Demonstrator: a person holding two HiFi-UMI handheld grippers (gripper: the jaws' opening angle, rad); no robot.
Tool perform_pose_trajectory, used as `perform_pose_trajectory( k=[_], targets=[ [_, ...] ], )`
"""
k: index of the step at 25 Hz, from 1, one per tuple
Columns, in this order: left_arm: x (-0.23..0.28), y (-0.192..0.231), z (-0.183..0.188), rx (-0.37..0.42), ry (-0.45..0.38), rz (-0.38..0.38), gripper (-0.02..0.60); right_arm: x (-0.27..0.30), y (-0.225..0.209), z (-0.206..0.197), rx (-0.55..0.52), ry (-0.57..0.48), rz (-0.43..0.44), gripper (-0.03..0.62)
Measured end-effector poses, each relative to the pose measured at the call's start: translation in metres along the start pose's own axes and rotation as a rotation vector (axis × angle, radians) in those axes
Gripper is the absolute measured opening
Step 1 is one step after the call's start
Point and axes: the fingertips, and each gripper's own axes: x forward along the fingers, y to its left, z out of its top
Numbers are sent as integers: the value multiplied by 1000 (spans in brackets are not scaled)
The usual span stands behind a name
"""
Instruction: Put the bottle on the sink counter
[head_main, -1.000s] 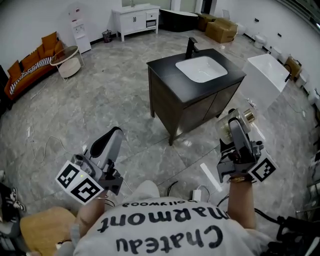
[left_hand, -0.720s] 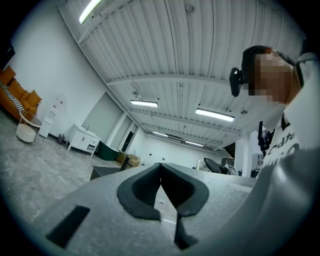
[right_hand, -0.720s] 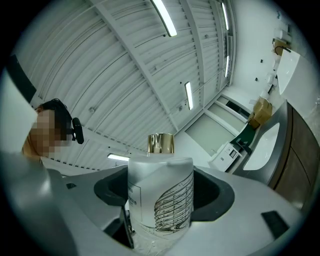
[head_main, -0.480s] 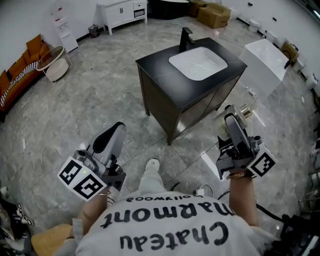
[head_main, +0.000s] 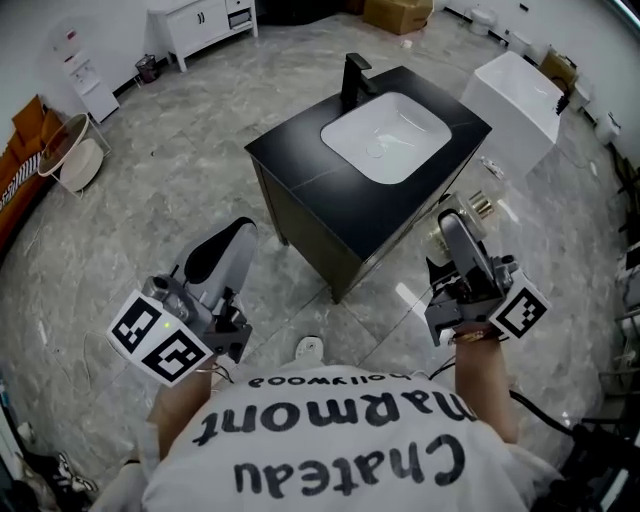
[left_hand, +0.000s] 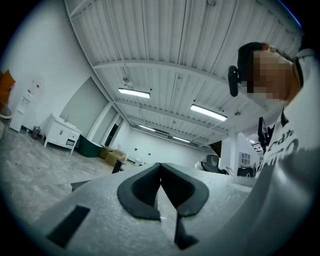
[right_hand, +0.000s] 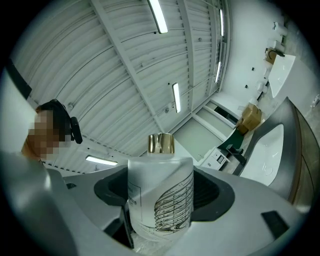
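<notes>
A frosted white bottle (right_hand: 161, 197) with a gold cap and a line drawing on its side sits between the pads of my right gripper (head_main: 452, 222), which is shut on it; in the head view the bottle (head_main: 478, 208) pokes out at the gripper's tip. This gripper hangs just short of the front right corner of the black sink counter (head_main: 310, 170), which holds a white basin (head_main: 385, 135) and a black tap (head_main: 353, 75). My left gripper (head_main: 226, 245) is shut with nothing in it and hangs left of the cabinet, over the floor; its pads (left_hand: 161, 190) meet.
A white rectangular tub (head_main: 510, 95) stands right of the counter. A white cabinet (head_main: 200, 22) and cardboard boxes (head_main: 398, 12) stand at the far wall. A round side table (head_main: 68, 150) is at the left. Cables lie on the grey tile floor by my feet.
I have stepped closer to the sink cabinet, so it now sits nearer and more central. Both grippers keep their pose; the right one, still holding the bottle, is nearer the counter's corner.
</notes>
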Motion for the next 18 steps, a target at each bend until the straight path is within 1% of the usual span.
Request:
perform_pose_trajectory(
  k=[3, 8, 13, 18],
  targets=[
    [22, 34, 3, -15, 12, -7, 15, 27, -28, -3, -1, 1, -33, 341],
    [52, 71, -1, -41, 40, -31, 15, 55, -69, -18, 0, 32, -106, 341],
    [78, 103, -9, -75, 76, -61, 15, 76, -117, -51, 16, 93, -217, 341],
    [89, 122, -25, -98, 111, -64, 15, 80, -152, -83, 36, 146, -295, 341]
  ],
)
